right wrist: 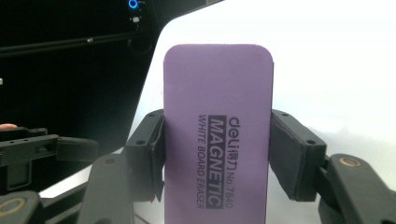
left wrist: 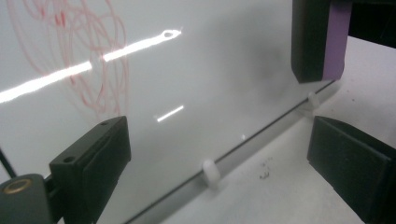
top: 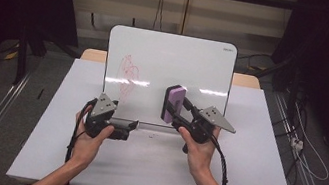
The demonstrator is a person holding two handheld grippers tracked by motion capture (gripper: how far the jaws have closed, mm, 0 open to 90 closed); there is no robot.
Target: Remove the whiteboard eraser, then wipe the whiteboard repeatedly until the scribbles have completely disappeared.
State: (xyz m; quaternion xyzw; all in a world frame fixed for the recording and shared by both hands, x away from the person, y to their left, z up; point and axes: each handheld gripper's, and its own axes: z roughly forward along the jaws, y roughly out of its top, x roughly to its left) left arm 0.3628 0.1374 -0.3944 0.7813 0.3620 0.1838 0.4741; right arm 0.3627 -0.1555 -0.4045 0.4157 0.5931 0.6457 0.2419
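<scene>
So the purple eraser point(top: 173, 103) is clamped in the right gripper point(top: 180, 115), jaws pressed on its two long sides, as seen plainly in the right gripper view where the pads point(right wrist: 148, 154) squeeze the printed face. It's held upright, long axis running up and down, just in front of the whiteboard's point(top: 198, 62) middle, near the bottom edge. Whether the felt is actually touching the board can't be told from here.

The red scribble point(top: 127, 73) is what needs wiping, probably, and it sits on the board's left part, so well off to the left of the eraser and a bit higher. That's the whole thing the next move hangs on: the eraser has to be carried leftward across the surface, with its long side kept upright so a wide swath gets cleared.

The left gripper point(top: 132, 126) is actually the nearer one to the scribble. Its jaws are spread wide with nothing between them, and the board's lower edge point(left wrist: 243, 142) is seen through the gap, with the scribble point(left wrist: 93, 60) up and to the left of them. Looks like it's lined up to steady the board at the bottom while the wiping is done, but that's a guess.
</scene>
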